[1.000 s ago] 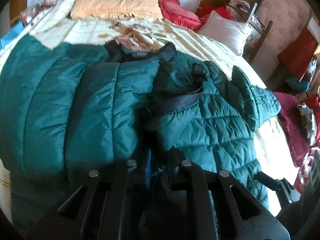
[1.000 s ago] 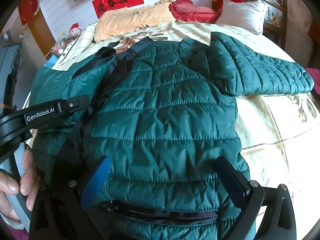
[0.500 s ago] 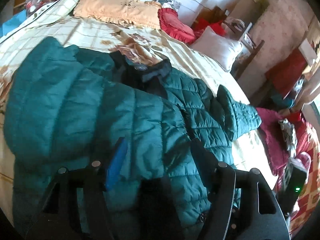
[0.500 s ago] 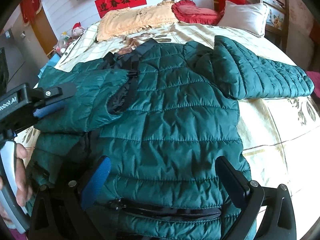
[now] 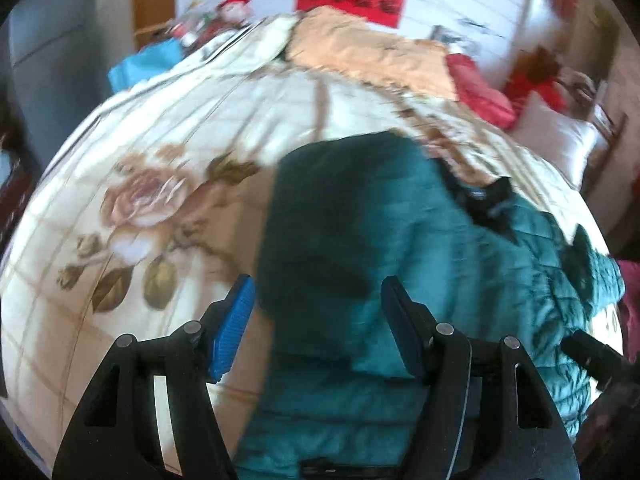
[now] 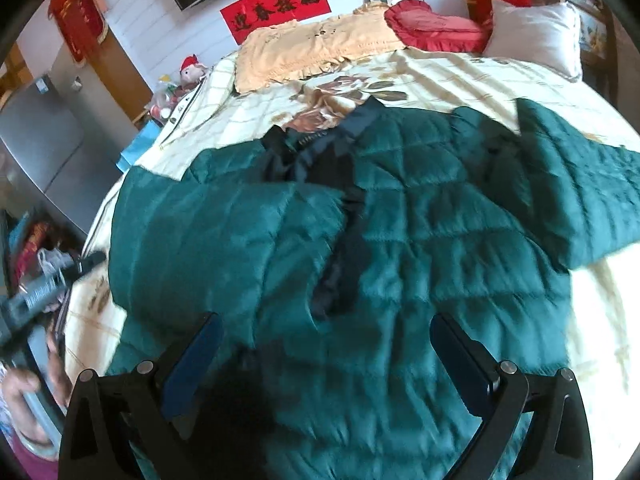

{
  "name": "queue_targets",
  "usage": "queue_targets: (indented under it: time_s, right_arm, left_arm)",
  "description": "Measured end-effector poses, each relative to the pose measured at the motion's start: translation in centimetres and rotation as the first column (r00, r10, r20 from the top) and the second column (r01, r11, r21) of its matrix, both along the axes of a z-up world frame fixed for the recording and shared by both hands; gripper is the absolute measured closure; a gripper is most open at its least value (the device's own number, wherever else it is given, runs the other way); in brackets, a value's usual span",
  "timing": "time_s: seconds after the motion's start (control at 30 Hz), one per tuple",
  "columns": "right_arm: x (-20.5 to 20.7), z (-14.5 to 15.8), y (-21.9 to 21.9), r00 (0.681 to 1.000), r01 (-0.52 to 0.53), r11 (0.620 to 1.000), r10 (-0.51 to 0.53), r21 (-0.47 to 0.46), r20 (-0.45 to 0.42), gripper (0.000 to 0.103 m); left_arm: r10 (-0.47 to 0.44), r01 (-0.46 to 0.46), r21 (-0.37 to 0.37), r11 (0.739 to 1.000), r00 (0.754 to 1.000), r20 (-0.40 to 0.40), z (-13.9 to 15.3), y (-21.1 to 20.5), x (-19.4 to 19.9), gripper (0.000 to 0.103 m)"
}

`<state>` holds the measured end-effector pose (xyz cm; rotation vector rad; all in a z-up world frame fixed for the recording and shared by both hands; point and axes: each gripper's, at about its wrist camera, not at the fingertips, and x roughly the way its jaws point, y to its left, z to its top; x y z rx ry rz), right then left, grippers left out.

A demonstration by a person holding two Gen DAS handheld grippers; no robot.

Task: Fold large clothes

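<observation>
Left wrist view: left tool (image 5: 318, 320) stands with its jaws well apart, having just been opening; nothing is gripped between them; the blue pad (image 5: 234, 326) of one finger sits over the bedspread, the dark pad of the other over the green jacket (image 5: 360, 220); picture is blurred; tool points steeply down at the bed (image 5: 160, 160); jacket's folded-in left side lies below and between the fingers without visible contact.

Right wrist view: right tool (image 6: 328, 364) has its jaws wide apart and holds nothing; both fingers hover above the lower part of the jacket (image 6: 420, 240), pads clear of the cloth as far as can be told; tool tilts down toward the bed (image 6: 460, 76); left tool (image 6: 60, 276) shows at the left edge, off the jacket's side, with the person's hand (image 6: 28, 384) on its grip below.

Jacket lies spread on the flowered bedspread, collar toward the pillows (image 6: 320, 48); one sleeve is folded across the front; the other sleeve (image 6: 576, 184) lies stretched out toward the right edge of the bed.
</observation>
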<state>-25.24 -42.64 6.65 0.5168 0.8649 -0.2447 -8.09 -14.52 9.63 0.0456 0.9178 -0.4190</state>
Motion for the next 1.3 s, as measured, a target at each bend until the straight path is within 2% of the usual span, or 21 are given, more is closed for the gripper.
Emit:
queue_targets:
  time_s: [0.07,0.1,0.23,0.27,0.3,0.33,0.43,0.57,0.77,0.87,0.93,1.03,1.1,1.17,1.2,1.23,1.3]
  right_arm:
    - [1.6,-0.6,-0.3,1.000,-0.007,1.000,0.007,0.014,-0.009,0.000]
    - [2.6,-1.0,-0.3,1.000,-0.014,1.000,0.015,0.020,-0.020,0.004]
    - [5.4,-2.7,-0.2,0.998,-0.043,0.998,0.046,0.046,-0.053,0.046]
    - [5.7,-2.8,-0.2,0.998,-0.042,0.998,0.044,0.045,-0.041,0.053]
    - [5.8,-2.8,-0.1,0.999,-0.051,0.998,0.052,0.048,-0.014,0.067]
    - [5.9,-2.9,0.1,0.998,-0.061,0.997,0.061,0.048,0.001,0.075]
    - [5.8,-1.9,0.5,0.997,-0.073,0.997,0.073,-0.021,0.014,0.084]
    - [4.3,1.3,-0.3,0.995,-0.035,0.987,0.048,-0.156,0.083,0.085]
    - [2.7,3.8,-3.9,0.995,0.064,0.964,-0.043,-0.258,0.085,0.085]
    - [2.1,3.2,-5.9,0.995,0.093,0.965,-0.081,-0.244,0.062,0.085]
    - [1.8,2.1,-6.9,0.994,0.110,0.963,-0.107,-0.244,0.027,0.085]
    - [2.0,-0.5,-8.4,0.989,0.133,0.964,-0.144,-0.230,-0.033,0.085]
    - [2.3,-1.9,-9.1,0.988,0.135,0.970,-0.146,-0.202,-0.040,0.085]
    - [2.3,-2.8,-9.8,0.991,0.121,0.978,-0.129,-0.173,-0.037,0.073]
    - [1.9,-2.6,-10.0,0.989,0.133,0.976,-0.142,-0.174,-0.039,0.061]
    - [1.5,-2.3,-10.1,0.987,0.150,0.971,-0.159,-0.183,-0.035,0.053]
    - [0.0,-0.9,-10.1,0.979,0.199,0.958,-0.204,-0.205,-0.002,0.052]
  left_arm:
    - [0.040,-0.040,-0.015,0.999,0.998,-0.039,-1.1,1.4,0.7,0.037]
    - [0.059,-0.061,-0.027,0.998,0.996,-0.062,-1.7,2.1,1.1,0.037]
    - [0.087,-0.090,-0.031,0.995,0.992,-0.092,-2.8,3.2,1.7,0.037]
    - [0.092,-0.095,-0.028,0.995,0.992,-0.090,-2.8,3.2,1.7,0.037]
    - [0.097,-0.100,-0.030,0.994,0.991,-0.090,-2.7,3.3,1.9,0.037]
    - [0.101,-0.105,-0.032,0.994,0.991,-0.093,-2.7,3.4,2.0,0.037]
    - [0.108,-0.114,-0.048,0.992,0.989,-0.103,-2.5,3.3,2.4,0.037]
    - [0.106,-0.111,-0.055,0.992,0.990,-0.090,-2.0,2.1,2.7,0.037]
    - [0.090,-0.095,-0.046,0.994,0.992,-0.092,-2.5,-0.8,3.4,0.037]
    - [0.081,-0.083,-0.015,0.996,0.991,-0.108,-3.7,-2.4,4.0,0.037]
    - [0.077,-0.077,0.010,0.997,0.990,-0.122,-4.8,-3.2,4.4,0.037]
    - [0.069,-0.069,0.007,0.998,0.989,-0.130,-5.9,-3.9,4.6,0.037]
    - [0.074,-0.073,0.012,0.997,0.990,-0.123,-6.0,-4.0,4.5,0.037]
    - [0.073,-0.071,0.023,0.997,0.990,-0.117,-5.7,-4.0,4.4,0.037]
    - [0.072,-0.070,0.025,0.997,0.991,-0.112,-5.5,-3.9,4.2,0.037]
    - [0.069,-0.067,0.025,0.997,0.992,-0.106,-5.2,-3.9,4.1,0.037]
    - [0.061,-0.060,0.019,0.998,0.994,-0.087,-4.4,-3.9,3.9,0.037]
